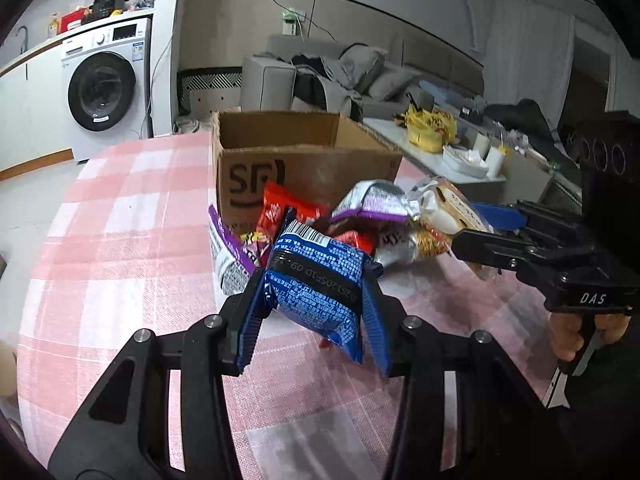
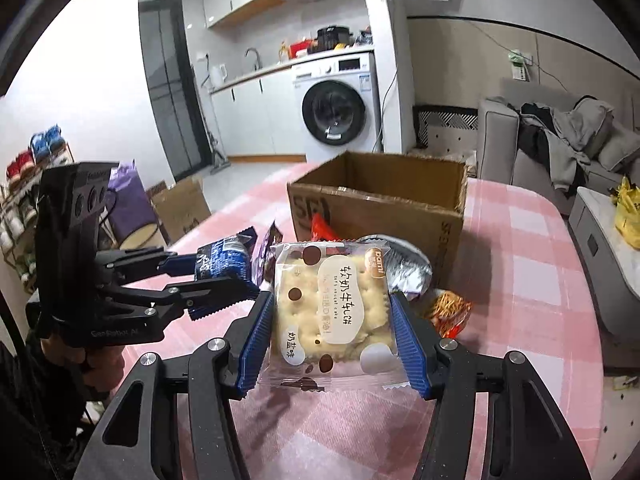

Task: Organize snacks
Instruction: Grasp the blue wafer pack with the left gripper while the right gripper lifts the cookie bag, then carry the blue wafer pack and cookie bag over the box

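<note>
My left gripper (image 1: pixel 316 304) is shut on a blue snack packet (image 1: pixel 320 280) and holds it above the pink checked tablecloth; it also shows in the right wrist view (image 2: pixel 224 268). My right gripper (image 2: pixel 332 320) is shut on a clear cracker packet (image 2: pixel 332 308), which also shows in the left wrist view (image 1: pixel 444 212). An open cardboard box (image 1: pixel 304 160) (image 2: pixel 384 204) stands just behind both. Between the grippers and the box lies a pile of snacks: a red packet (image 1: pixel 280 208), a purple and silver packet (image 1: pixel 376 200) and an orange noodle packet (image 2: pixel 448 308).
The round table (image 1: pixel 120 248) falls away at its left and far edges. A washing machine (image 1: pixel 108 88) stands behind on the left, a grey sofa (image 1: pixel 340 76) with clothes behind the box, and a low white table (image 1: pixel 452 152) with a yellow bag at the right.
</note>
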A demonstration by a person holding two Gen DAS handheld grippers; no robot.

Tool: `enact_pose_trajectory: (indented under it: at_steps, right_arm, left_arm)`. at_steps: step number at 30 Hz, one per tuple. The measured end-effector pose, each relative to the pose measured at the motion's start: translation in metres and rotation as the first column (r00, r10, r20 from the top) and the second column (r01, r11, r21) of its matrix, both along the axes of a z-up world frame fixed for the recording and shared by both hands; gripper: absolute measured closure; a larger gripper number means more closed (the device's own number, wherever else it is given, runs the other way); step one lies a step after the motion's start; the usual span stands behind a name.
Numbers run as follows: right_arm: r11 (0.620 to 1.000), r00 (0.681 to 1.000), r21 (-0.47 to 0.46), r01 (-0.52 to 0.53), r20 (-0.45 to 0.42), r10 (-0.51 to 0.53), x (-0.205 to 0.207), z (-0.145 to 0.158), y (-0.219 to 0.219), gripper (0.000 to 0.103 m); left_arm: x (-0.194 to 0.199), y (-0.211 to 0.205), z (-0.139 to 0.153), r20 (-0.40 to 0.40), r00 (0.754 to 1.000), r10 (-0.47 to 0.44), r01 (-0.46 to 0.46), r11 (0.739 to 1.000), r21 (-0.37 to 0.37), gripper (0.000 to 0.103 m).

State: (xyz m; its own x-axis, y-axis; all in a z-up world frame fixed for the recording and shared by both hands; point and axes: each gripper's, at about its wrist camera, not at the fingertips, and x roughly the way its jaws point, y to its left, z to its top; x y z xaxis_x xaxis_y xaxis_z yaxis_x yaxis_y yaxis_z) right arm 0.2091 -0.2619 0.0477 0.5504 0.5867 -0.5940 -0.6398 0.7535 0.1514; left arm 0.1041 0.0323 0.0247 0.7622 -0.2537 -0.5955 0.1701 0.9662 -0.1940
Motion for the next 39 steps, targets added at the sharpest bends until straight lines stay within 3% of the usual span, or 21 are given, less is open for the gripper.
enact_pose_trajectory:
  at_steps: [13, 31, 39]
  right_arm:
    - [0.995, 0.998, 0.084, 0.058, 0.026, -0.060, 0.006, 0.013, -0.011, 0.044]
    - [0.978, 0.990, 0.152, 0.141, -0.002, -0.143, 0.055, 0.035, -0.007, 0.044]
    - [0.979, 0.989, 0.146, 0.141, 0.015, -0.145, 0.079, 0.047, 0.002, 0.044]
  left_arm:
    - [-0.008, 0.019, 0.025, 0.091, 0.993, 0.079, -0.076, 0.996, -0.036, 0.061]
    - [0.055, 0.013, 0.059, 0.144, 0.987, 0.076, -0.074, 0.997, -0.018, 0.061]
    - [0.094, 0.010, 0.058, 0.133, 0.987, 0.092, -0.096, 0.995, 0.024, 0.061]
